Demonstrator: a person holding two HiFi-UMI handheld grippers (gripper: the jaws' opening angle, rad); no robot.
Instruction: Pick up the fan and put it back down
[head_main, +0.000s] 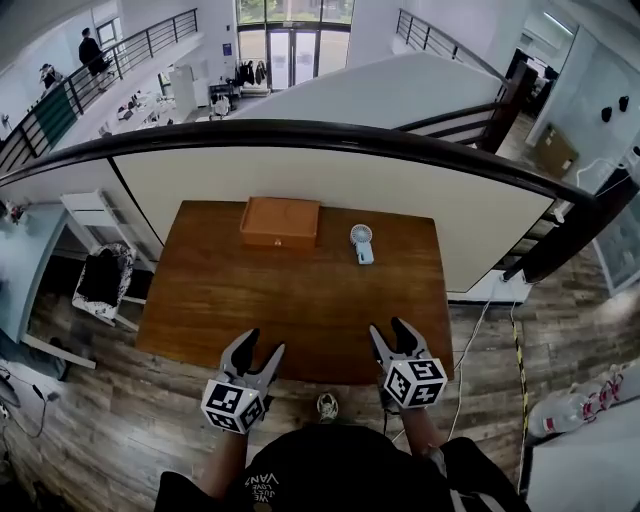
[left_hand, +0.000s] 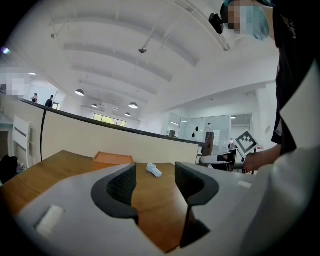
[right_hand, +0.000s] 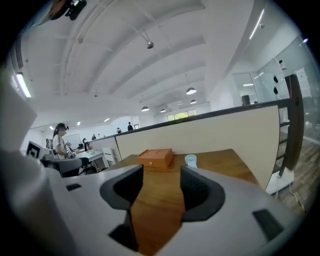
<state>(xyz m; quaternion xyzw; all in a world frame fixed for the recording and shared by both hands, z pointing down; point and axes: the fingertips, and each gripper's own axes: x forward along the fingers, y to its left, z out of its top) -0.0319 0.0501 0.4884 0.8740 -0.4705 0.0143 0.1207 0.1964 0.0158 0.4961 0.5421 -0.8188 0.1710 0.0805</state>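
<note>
A small white hand fan (head_main: 361, 244) lies flat on the far half of the brown wooden table (head_main: 300, 300), right of an orange box. It shows small in the left gripper view (left_hand: 154, 170) and in the right gripper view (right_hand: 190, 160). My left gripper (head_main: 261, 349) hovers over the table's near edge, jaws apart, nothing between them (left_hand: 155, 187). My right gripper (head_main: 389, 332) hangs over the near right part of the table, also open and empty (right_hand: 161, 187). Both point toward the far side, well short of the fan.
An orange wooden box (head_main: 280, 221) sits at the table's far edge, left of the fan. Behind the table runs a cream wall with a dark curved rail (head_main: 330, 135). A white folding chair (head_main: 105, 280) stands left of the table. A cable (head_main: 470, 350) trails on the floor at right.
</note>
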